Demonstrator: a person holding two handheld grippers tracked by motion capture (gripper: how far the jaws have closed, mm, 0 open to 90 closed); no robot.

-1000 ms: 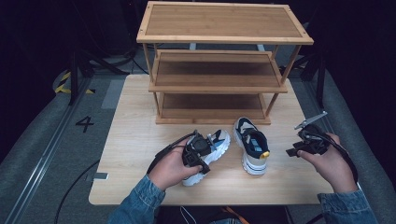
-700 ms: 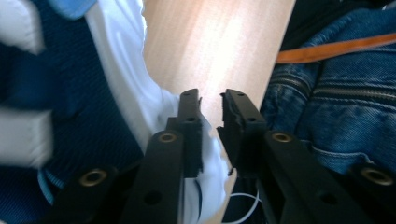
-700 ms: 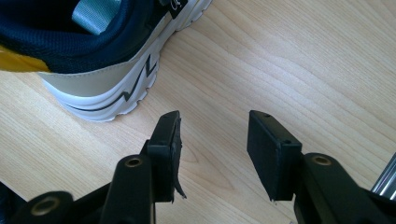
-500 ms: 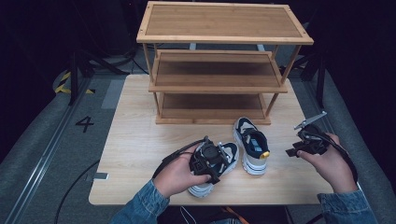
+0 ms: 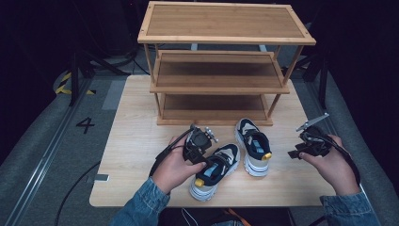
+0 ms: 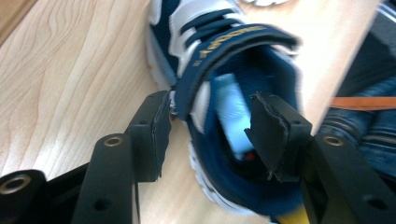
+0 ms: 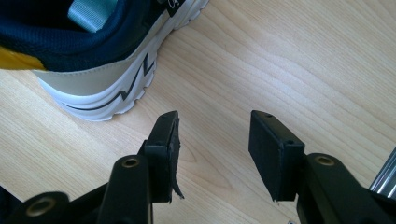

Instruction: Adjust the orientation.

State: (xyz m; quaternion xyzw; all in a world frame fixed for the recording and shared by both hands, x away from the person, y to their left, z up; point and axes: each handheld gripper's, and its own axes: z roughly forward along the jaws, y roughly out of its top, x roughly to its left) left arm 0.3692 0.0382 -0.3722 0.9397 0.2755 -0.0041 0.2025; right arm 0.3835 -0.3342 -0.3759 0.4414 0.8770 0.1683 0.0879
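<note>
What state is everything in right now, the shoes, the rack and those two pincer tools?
Left gripper: open, jaws straddling one side wall of the left shoe's collar.
Right gripper: open, empty, above bare table.
Left shoe: upright on table, angled.
Right shoe: upright on table, untouched.
Shoe rack: standing, shelves empty.

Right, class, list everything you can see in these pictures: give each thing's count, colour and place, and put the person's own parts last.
Three-tier wooden shoe rack: one, light brown, far side of table.
Wooden table: one, pale.
Navy and white sneaker with yellow heel tab: one, near edge, left gripper's jaws astride its collar.
Second matching sneaker: one, beside it, towards the right.
Left gripper: black, open, at the first sneaker.
Right gripper: black, open, over bare table.
Denim sleeves: two, blue, bottom.
</note>
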